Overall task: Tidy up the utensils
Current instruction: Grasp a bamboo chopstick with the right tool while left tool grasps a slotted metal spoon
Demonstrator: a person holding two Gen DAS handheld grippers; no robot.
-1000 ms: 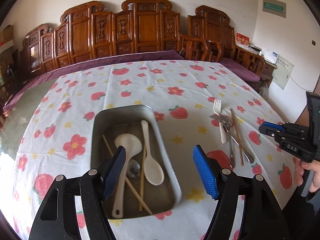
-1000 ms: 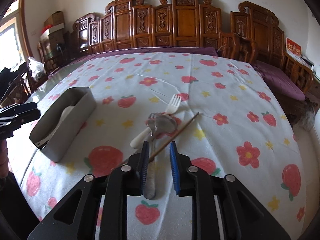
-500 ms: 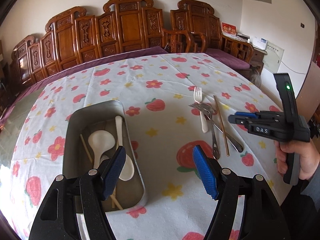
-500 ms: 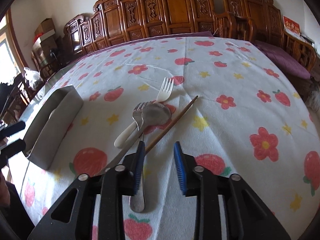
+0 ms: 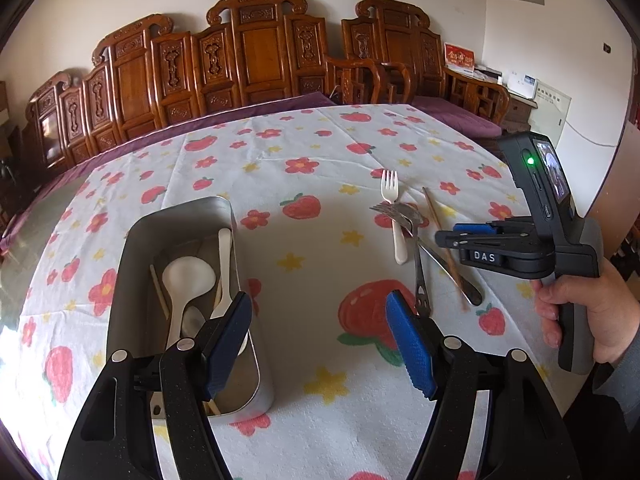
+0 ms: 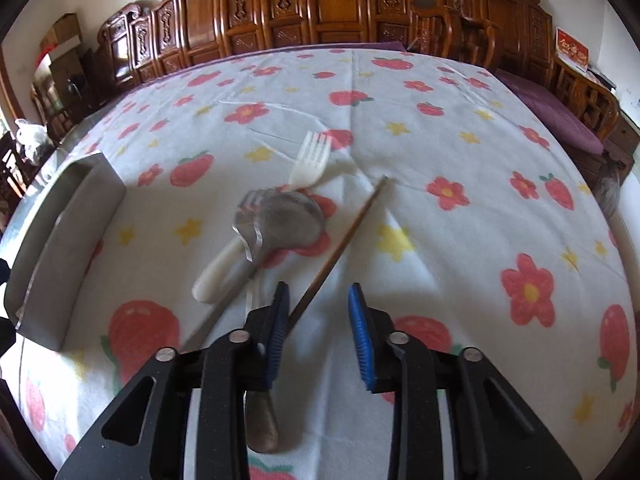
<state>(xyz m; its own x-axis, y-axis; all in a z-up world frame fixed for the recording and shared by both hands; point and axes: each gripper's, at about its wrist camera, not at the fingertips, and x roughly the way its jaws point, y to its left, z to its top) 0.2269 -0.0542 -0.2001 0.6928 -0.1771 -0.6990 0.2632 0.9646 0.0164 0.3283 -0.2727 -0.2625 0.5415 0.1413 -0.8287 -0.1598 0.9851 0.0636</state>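
Right hand-held gripper [image 6: 318, 336] parted, empty; left hand-held gripper [image 5: 320, 344] wide | rectangular steel tray [image 5: 132, 264]

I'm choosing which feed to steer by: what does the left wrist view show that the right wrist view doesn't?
Only the left wrist view looks into the tray: white spoons and chopsticks lie inside. It also shows the right tongs from outside, near the pile, and the open left tongs.

Only the right wrist view shows the chopstick running between the open right tongs, plus the tray's outer wall.

Both show the pile on the cloth: white fork, metal fork, metal spoon, chopstick.
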